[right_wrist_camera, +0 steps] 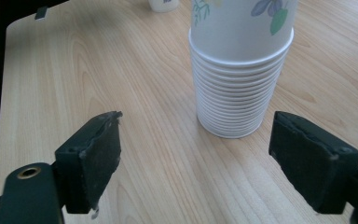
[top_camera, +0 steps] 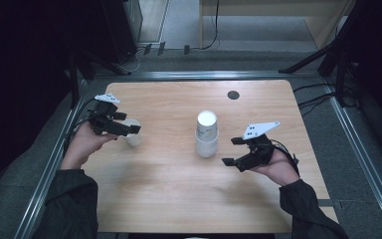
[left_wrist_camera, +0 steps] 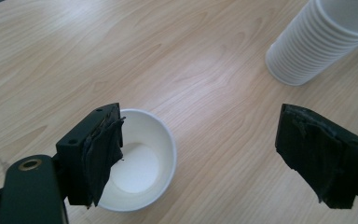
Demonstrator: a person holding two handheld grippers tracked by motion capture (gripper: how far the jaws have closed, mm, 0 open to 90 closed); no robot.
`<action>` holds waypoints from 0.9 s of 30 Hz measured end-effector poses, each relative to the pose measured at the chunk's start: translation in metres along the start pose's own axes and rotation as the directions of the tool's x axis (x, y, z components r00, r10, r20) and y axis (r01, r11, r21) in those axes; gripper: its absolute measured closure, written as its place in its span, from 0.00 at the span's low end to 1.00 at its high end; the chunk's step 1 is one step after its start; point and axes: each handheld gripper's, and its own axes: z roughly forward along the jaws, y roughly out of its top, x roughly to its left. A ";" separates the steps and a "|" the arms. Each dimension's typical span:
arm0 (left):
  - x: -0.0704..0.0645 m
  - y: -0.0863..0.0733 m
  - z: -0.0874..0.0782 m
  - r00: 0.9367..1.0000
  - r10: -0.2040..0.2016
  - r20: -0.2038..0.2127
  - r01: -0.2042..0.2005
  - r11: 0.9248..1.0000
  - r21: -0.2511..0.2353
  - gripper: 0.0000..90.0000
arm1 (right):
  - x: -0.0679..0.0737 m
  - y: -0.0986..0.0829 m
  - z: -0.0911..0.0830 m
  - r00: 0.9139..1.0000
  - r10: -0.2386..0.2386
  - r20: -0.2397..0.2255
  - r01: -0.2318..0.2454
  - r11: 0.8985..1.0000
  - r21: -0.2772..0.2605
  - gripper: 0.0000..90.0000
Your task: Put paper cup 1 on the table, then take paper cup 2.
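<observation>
The single paper cup (left_wrist_camera: 137, 172) stands upright at the desk's (top_camera: 179, 199) left, my left hand-held gripper (top_camera: 124, 124) wide around its rim. My right hand-held gripper (top_camera: 235, 152), wide too, faces the cup stack (top_camera: 207, 134), likely to steady it.

no readable text anywhere tbh; the stack of paper cups (right_wrist_camera: 240, 70) just has a flower print, no words, brand or numbers on it
</observation>
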 end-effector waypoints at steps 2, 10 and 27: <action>-0.005 0.001 0.000 1.000 0.007 0.009 -0.007 1.000 0.001 0.17 | -0.001 0.001 0.001 1.000 0.005 0.003 -0.005 1.000 0.002 0.19; -0.024 0.007 0.010 0.997 0.038 0.065 -0.038 0.999 -0.004 0.17 | -0.002 0.009 0.001 0.999 -0.019 0.034 0.020 1.000 -0.015 0.21; -0.060 0.005 0.040 0.983 0.115 0.144 -0.117 0.993 0.006 0.17 | -0.021 0.028 -0.002 0.999 -0.009 0.031 0.009 1.000 -0.013 0.31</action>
